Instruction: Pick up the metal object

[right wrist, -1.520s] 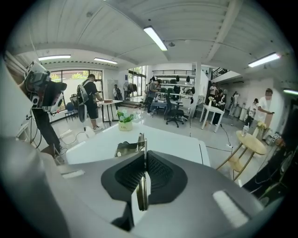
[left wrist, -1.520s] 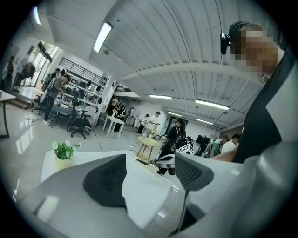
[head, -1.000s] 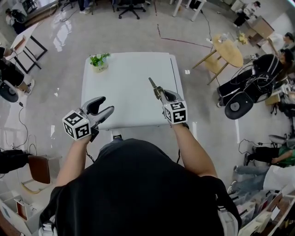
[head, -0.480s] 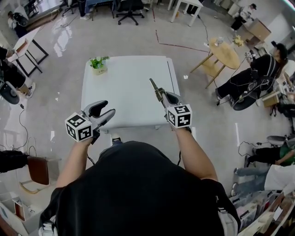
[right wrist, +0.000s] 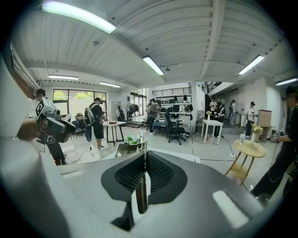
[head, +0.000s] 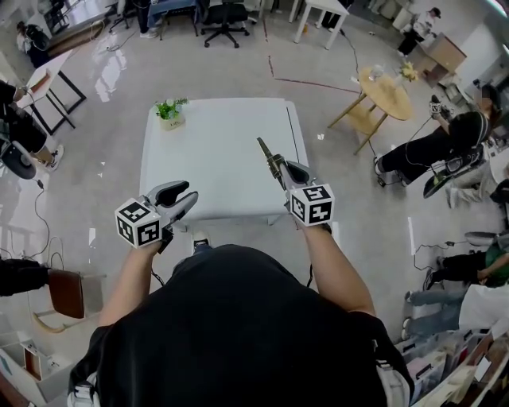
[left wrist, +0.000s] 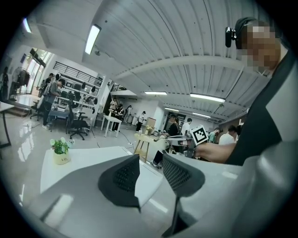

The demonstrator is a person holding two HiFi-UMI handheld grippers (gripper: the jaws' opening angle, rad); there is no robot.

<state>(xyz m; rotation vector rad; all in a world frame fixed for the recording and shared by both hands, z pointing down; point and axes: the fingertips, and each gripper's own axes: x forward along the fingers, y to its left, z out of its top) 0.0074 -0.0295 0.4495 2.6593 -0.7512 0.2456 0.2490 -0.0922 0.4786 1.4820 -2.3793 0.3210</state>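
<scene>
My right gripper [head: 284,170] hangs over the near right part of the white table [head: 215,151], shut on a slim metal object [head: 267,153] that juts forward and left out of its jaws. In the right gripper view the pads [right wrist: 125,175] clamp the object's thin handle [right wrist: 141,188], and its shiny wider end [right wrist: 129,149] shows just past the fingertips. My left gripper [head: 185,193] is held at the table's near left edge, open and empty. In the left gripper view its jaws stand apart around bare table [left wrist: 84,160].
A small potted plant [head: 170,111] stands at the table's far left corner. A round wooden side table [head: 391,87] and office chairs [head: 223,14] stand beyond, and seated people [head: 433,143] are at the right. The person's torso fills the lower head view.
Both grippers have drifted a little toward the table's near edge. The right one stays shut on the metal object; the left one stays open.
</scene>
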